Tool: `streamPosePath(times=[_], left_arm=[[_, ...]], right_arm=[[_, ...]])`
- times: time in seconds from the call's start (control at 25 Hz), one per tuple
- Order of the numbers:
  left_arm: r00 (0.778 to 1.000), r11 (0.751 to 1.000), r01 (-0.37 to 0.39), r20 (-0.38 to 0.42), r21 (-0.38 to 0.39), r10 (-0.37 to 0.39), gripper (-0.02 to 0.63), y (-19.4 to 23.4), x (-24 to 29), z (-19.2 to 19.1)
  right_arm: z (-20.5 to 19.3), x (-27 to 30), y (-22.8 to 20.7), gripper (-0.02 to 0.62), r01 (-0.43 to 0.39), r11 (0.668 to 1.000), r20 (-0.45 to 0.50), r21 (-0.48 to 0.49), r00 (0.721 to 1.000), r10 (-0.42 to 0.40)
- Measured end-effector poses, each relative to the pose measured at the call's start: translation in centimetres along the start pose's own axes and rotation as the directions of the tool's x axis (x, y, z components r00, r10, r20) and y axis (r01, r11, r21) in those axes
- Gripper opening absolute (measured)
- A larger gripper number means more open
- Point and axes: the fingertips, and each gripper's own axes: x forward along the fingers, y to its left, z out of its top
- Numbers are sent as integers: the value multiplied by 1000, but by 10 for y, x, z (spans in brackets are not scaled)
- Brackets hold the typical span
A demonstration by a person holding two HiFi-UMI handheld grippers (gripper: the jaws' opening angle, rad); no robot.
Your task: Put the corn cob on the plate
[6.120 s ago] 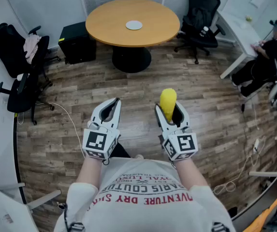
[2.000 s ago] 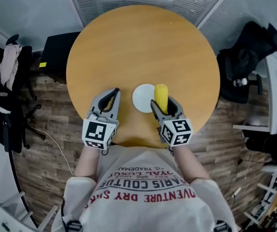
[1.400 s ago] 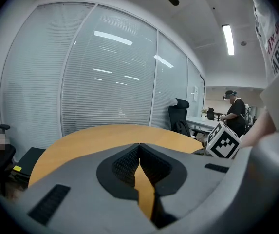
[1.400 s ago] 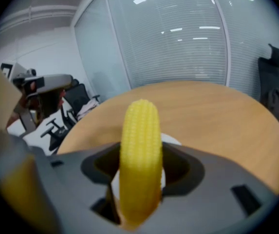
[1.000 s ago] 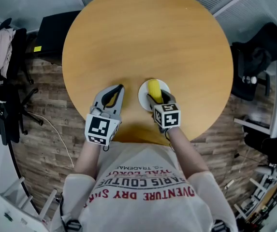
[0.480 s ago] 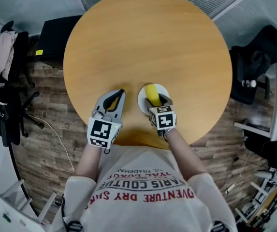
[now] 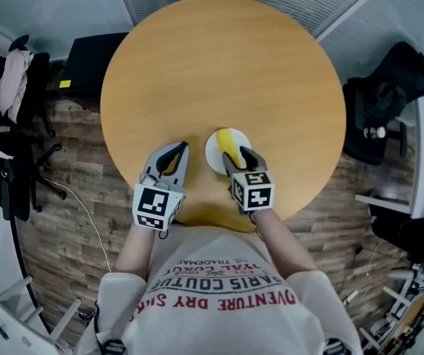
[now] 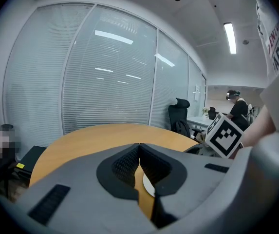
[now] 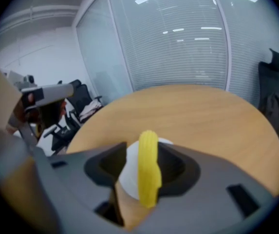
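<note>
A yellow corn cob (image 7: 228,140) lies on a small white plate (image 7: 213,154) near the front edge of the round wooden table (image 7: 219,65). My right gripper (image 7: 235,154) hovers just above and behind the cob. Its jaws are closing, but they do not press on the cob. In the right gripper view the cob (image 9: 148,167) shows between the jaws of the right gripper (image 9: 144,147), with the plate (image 9: 129,172) visible in the gap to its left. My left gripper (image 7: 178,148) is shut and empty, just left of the plate (image 8: 148,186).
Black office chairs stand to the right (image 7: 389,95) and left (image 7: 4,124) of the table. A black box (image 7: 86,65) sits on the wooden floor at the table's far left. The table top beyond the plate is bare wood.
The right gripper carried the cob to the table and lowered it onto the plate. It has now risen and drawn back, leaving the cob lying there. The left gripper stays shut.
</note>
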Motion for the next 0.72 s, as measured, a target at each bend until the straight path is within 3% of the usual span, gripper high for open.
streamPosePath(times=[0.08,0.2,0.52,0.72], left_arm=[[1000,1000,-7,11,6,7,35,-8,-6,6],[999,1000,-23,29,7,23,35,-22,-19,14],[993,995,-39,111,93,29,35,-61,-61,49],[984,990,-66,170,122,45,35,-78,-79,73]], right_arm=[[10,-17,0,100,11,1000,38,-20,999,-10],[22,-43,2,44,15,999,100,-30,995,-12],[59,-124,20,29,6,994,326,-112,945,31],[82,-174,34,29,-15,984,465,-178,880,97]])
